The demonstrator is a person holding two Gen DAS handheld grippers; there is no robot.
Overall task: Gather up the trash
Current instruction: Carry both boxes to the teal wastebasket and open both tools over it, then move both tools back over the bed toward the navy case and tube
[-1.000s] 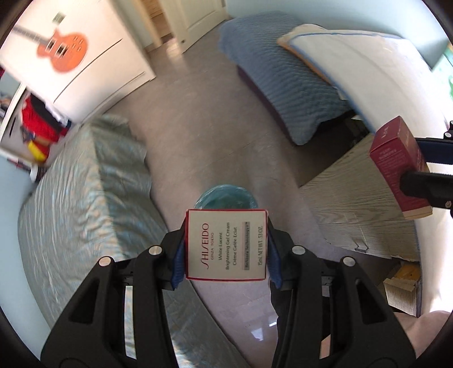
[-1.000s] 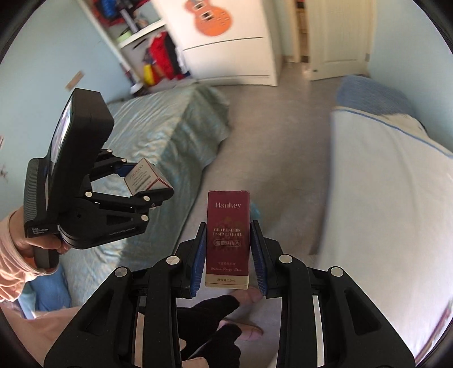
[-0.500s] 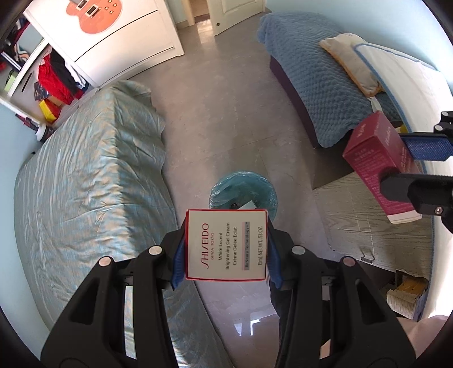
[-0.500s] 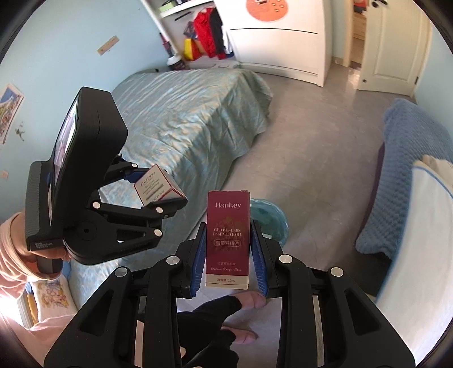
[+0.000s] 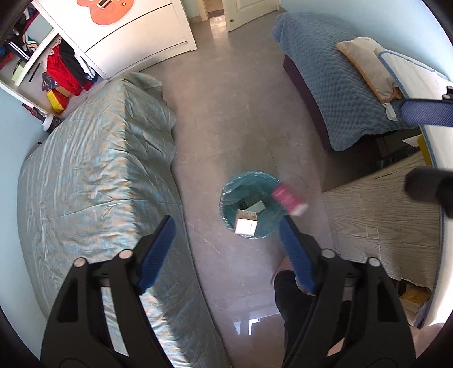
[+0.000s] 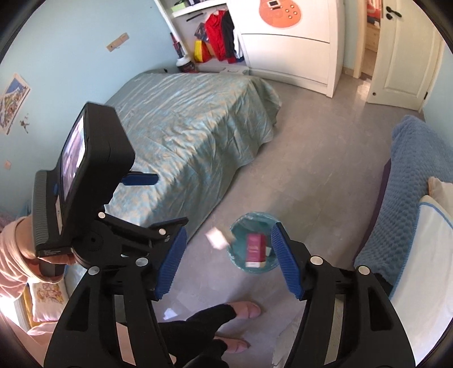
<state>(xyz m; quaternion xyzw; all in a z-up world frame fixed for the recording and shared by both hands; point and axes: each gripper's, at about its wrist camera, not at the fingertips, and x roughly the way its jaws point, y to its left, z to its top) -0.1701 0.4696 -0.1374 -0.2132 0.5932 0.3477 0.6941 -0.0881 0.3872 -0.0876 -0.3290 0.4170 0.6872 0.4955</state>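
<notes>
We hold both grippers above the round bin with the teal liner (image 5: 249, 203), which stands on the grey floor (image 5: 232, 119) between the bed with the pale green cover (image 5: 93, 169) and the bed with the blue quilt (image 5: 339, 93). Left gripper (image 5: 226, 252): jaws opening, blue pads (image 5: 157, 252) spread wide, nothing between them. The white carton (image 5: 245, 223) shows over the bin mouth in the left wrist view; in the right wrist view it is a blurred white patch just left of the rim (image 6: 217, 238), in mid-air. Right gripper (image 6: 226, 263): jaws opening too, pads clear of everything. The dark red carton (image 6: 254, 250) is over the bin opening in our right wrist view, label up, touching neither pad; from the left wrist view it is blurred by the bin's right rim (image 5: 288, 199). Other small items lie in the bin, too small to name. White wardrobe with an orange guitar decal (image 6: 283, 17) at the back. A hand in a pink sleeve (image 6: 17, 254) grips the left gripper's handle.
</notes>
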